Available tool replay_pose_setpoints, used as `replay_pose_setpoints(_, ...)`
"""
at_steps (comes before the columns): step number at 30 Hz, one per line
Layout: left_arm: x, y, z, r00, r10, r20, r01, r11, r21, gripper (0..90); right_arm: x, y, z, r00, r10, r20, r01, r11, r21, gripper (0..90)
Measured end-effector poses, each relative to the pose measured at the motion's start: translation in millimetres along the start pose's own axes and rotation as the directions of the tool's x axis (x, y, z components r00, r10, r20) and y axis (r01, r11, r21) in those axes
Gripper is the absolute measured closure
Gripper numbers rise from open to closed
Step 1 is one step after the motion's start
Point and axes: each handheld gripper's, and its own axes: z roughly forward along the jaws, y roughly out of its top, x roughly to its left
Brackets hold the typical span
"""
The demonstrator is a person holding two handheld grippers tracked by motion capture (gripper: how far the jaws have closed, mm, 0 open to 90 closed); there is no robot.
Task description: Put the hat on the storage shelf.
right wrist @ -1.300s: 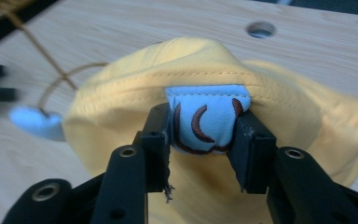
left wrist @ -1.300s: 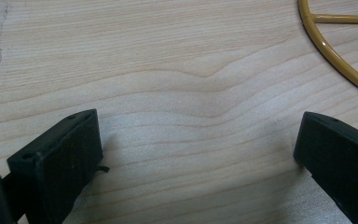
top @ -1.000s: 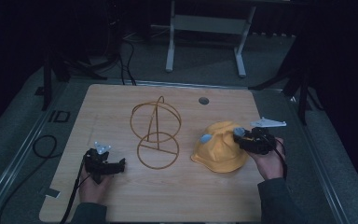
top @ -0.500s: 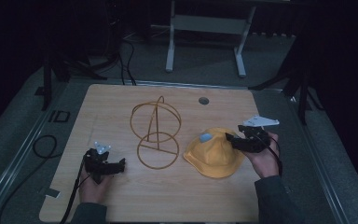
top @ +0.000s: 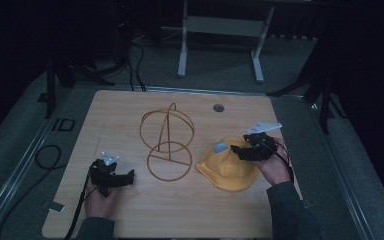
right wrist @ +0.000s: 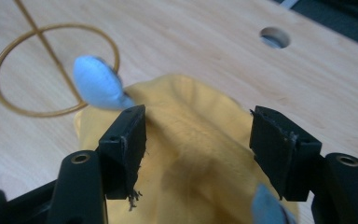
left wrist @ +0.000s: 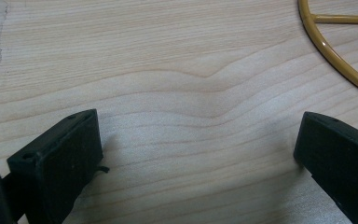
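Your bench is pale wood with wavy grain and takes up the middle of the high view. At its left edge, dark letters on the grey frame seem to read "ID". A black cable loops on the grey floor at far left. At lower left, your left gripper rests low over bare wood, jaws wide apart and empty. In the centre stands the wire stand. A round hole sits toward the bench's far edge. At right centre the yellow hat lies flat on the bench. Your right gripper is at its crown; its jaws have just been opening and now straddle the cloth without pinching it. The room behind is dark, with a grey frame at top centre.
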Motion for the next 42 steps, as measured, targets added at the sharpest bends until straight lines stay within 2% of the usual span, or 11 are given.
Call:
replay_pose_setpoints(4,0.0,0.1,0.1,1.0,0.001,0.0,-0.001,1.0,0.0,0.8,-1.9,2.1,6.0,0.9996,-0.015,-0.022,0.016,1.0,0.026,38.2)
replay_pose_setpoints(6,0.1,0.2,0.2,1.0,0.001,0.0,-0.001,1.0,0.0,0.8,-2.6,3.1,7.3,0.9991,-0.026,-0.035,0.027,0.999,0.047,43.0)
replay_pose_setpoints(10,0.1,0.2,0.1,1.0,0.001,0.0,-0.001,1.0,0.0,0.8,-3.1,4.3,9.2,0.9988,-0.039,-0.031,0.041,0.996,0.073,52.1)
replay_pose_setpoints(21,0.1,0.2,0.2,1.0,0.002,0.0,-0.002,1.0,-0.001,0.8,-2.3,7.8,9.6,0.9954,-0.086,-0.041,0.09,0.992,0.09,76.7)
replay_pose_setpoints(30,0.1,0.2,0.2,1.0,0.002,0.0,-0.002,1.0,0.0,0.8,0.4,12.1,8.2,0.9909,-0.13,-0.035,0.133,0.985,0.108,80.8)
replay_pose_setpoints(35,0.2,0.2,0.1,1.0,0.003,0.0,-0.003,1.0,0.0,0.8,1.4,16.2,5.6,0.9883,-0.145,-0.046,0.149,0.983,0.111,81.7)
replay_pose_setpoints(42,0.0,0.1,0.2,1.0,0.001,0.0,-0.001,1.0,-0.001,0.8,4.3,23.9,0.8,0.9823,-0.181,-0.048,0.186,0.974,0.126,82.2)
